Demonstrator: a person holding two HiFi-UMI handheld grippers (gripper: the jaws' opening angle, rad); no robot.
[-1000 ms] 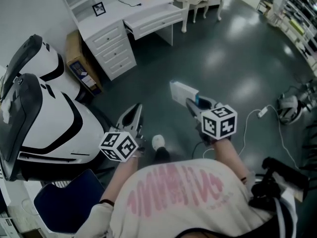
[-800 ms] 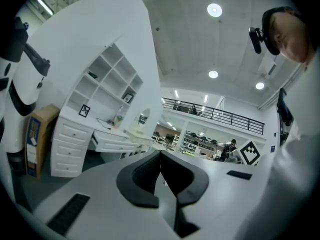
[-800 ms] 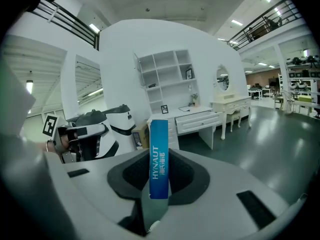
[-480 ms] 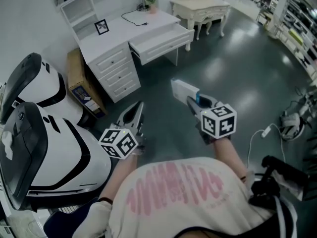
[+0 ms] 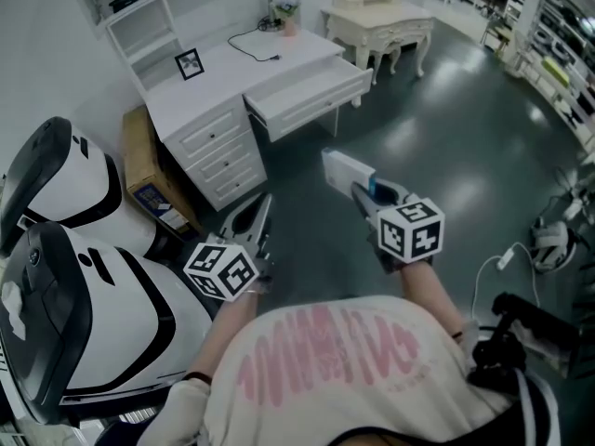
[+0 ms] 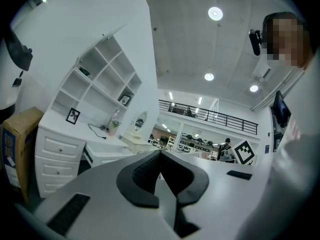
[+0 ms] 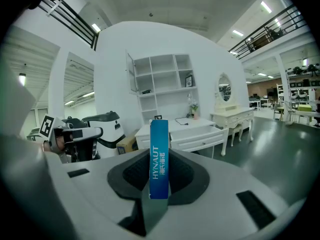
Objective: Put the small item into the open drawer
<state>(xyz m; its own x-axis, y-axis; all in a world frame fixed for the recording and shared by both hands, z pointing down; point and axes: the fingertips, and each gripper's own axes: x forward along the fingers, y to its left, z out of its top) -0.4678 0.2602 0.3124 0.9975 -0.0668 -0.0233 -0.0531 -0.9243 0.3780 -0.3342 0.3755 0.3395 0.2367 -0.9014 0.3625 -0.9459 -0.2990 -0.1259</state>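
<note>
The small item is a slim blue and white box (image 5: 345,173) (image 7: 159,139), held upright in my right gripper (image 5: 359,191) (image 7: 159,155), whose jaws are shut on its lower part. It hangs over the dark floor, some way short of the white desk (image 5: 228,72). The desk's top drawer (image 5: 311,98) (image 7: 196,137) stands pulled out toward me, its inside not visible from here. My left gripper (image 5: 262,201) (image 6: 160,153) is held level beside the right one, to its left. Its jaws are shut with nothing between them.
Two big white and black machine housings (image 5: 79,277) stand at the left. A cardboard box (image 5: 147,177) leans against the desk's drawer stack (image 5: 223,151). An ivory dressing table (image 5: 376,21) stands right of the desk. Cables and gear (image 5: 535,244) lie on the floor at right.
The desk and its open drawer have come nearer and slid down and to the right in the head view. Both grippers keep their pose, the box still held in the right one.
</note>
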